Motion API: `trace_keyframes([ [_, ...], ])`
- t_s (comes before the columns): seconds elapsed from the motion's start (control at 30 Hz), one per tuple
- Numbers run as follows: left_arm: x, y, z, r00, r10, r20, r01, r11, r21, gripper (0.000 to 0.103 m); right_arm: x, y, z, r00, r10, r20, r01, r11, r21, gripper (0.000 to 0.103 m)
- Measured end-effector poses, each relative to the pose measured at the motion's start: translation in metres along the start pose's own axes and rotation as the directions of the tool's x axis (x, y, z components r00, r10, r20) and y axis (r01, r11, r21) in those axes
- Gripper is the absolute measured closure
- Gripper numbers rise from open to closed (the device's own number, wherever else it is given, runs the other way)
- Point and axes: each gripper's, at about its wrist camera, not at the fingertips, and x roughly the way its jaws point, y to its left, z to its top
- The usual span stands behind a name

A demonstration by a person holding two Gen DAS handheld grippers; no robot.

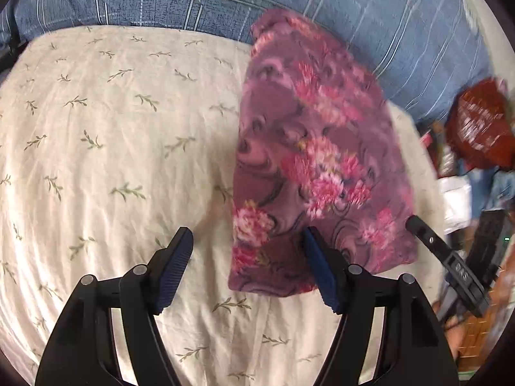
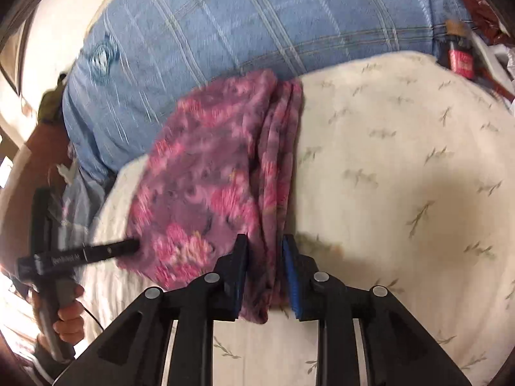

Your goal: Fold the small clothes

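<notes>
A purple fleece garment with pink flowers [image 1: 309, 160] lies folded on the cream leaf-print sheet [image 1: 112, 128]. My left gripper [image 1: 248, 241] is open above the sheet, its right finger over the garment's near left corner, nothing between the pads. The right gripper's finger [image 1: 431, 241] shows at the garment's right edge. In the right wrist view the garment [image 2: 209, 177] has stacked folded edges on its right side. My right gripper [image 2: 265, 251] is narrowly closed around those near folded layers. The left gripper [image 2: 80, 254] reaches the garment's left edge.
A blue plaid pillow or duvet [image 1: 354, 16] lies behind the garment, also in the right wrist view [image 2: 241, 25]. A red-brown bag [image 1: 482, 125] and clutter sit off the bed's right side. A hand [image 2: 67, 321] holds the left gripper's handle.
</notes>
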Motion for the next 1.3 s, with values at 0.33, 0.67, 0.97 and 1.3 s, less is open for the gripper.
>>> trace_keyframes([
  [0.33, 0.012, 0.015, 0.124, 0.999, 0.025, 0.026, -0.022, 0.994, -0.103, 0.033, 0.034, -0.009, 0.108, 0.993, 0.071, 0.094, -0.085, 0.986, 0.145, 0.064],
  [0.67, 0.064, 0.000, 0.152, 0.993, -0.114, -0.038, 0.110, 0.989, -0.097, 0.040, 0.134, 0.003, 0.154, 0.998, 0.047, -0.031, -0.042, 0.992, 0.121, 0.097],
  [0.97, 0.077, -0.002, 0.144, 0.989, -0.143, -0.027, 0.139, 0.986, -0.095, 0.058, 0.140, -0.025, 0.142, 1.000, 0.014, -0.019, -0.009, 0.978, 0.210, 0.096],
  [1.3, 0.059, 0.024, 0.094, 0.954, -0.292, -0.064, 0.284, 0.952, -0.117, 0.042, 0.076, -0.059, 0.086, 0.979, 0.200, -0.033, -0.186, 0.951, 0.247, 0.051],
])
